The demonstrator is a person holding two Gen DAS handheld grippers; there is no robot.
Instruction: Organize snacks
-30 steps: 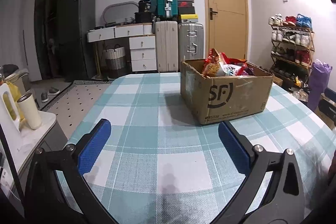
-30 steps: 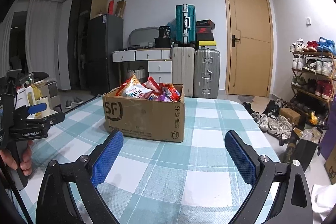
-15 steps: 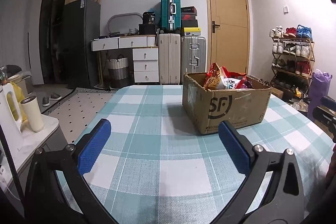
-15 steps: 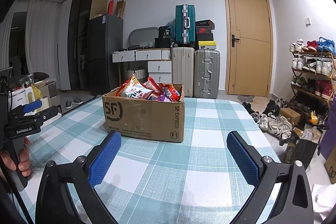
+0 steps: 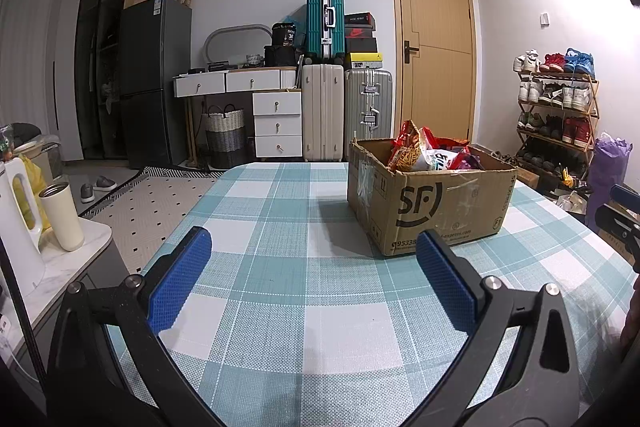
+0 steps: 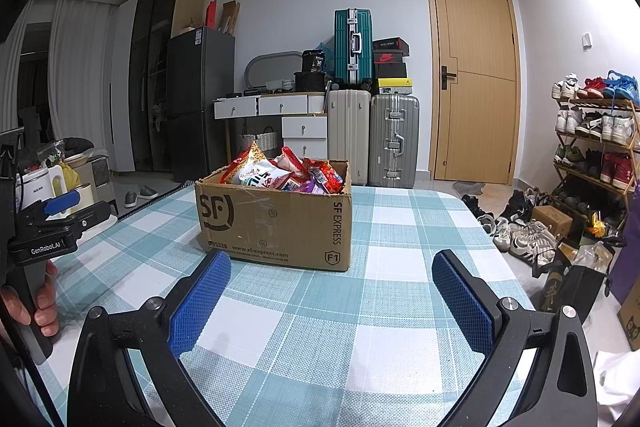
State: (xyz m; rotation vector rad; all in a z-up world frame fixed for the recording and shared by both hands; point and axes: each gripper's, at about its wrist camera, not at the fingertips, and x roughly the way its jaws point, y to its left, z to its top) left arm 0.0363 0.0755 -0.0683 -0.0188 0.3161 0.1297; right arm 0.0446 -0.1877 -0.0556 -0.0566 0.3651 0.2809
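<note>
**Box of snacks on the checked table, both grippers held wide and empty**

A cardboard box [image 6: 274, 221] printed with "SF" sits on the table [image 6: 360, 307], which is covered in a teal-and-white checked cloth. The box is open at the top and heaped with snack packets [image 6: 280, 175], red, white and purple bags sticking up past the rim.

From the right gripper [image 6: 332, 289], the box lies at about 11 o'clock, a little beyond the blue pads [image 6: 200, 301], not touching them. Its fingers are spread far apart with only tablecloth between them. From the left gripper [image 5: 312, 275], the box stands at roughly 1 o'clock, just past the tip of the right-hand pad; this tool too is splayed wide and carries nothing.

In the right wrist view, out at 9 o'clock, a hand [image 6: 38, 301] grips the left tool's handle near the table's edge.

Behind the table at 12 o'clock stand suitcases [image 6: 372, 139] and a white dresser [image 6: 280, 115]; a wooden door [image 6: 474, 83] is at 1 o'clock, a shoe rack [image 6: 592, 147] at 3 o'clock.
</note>
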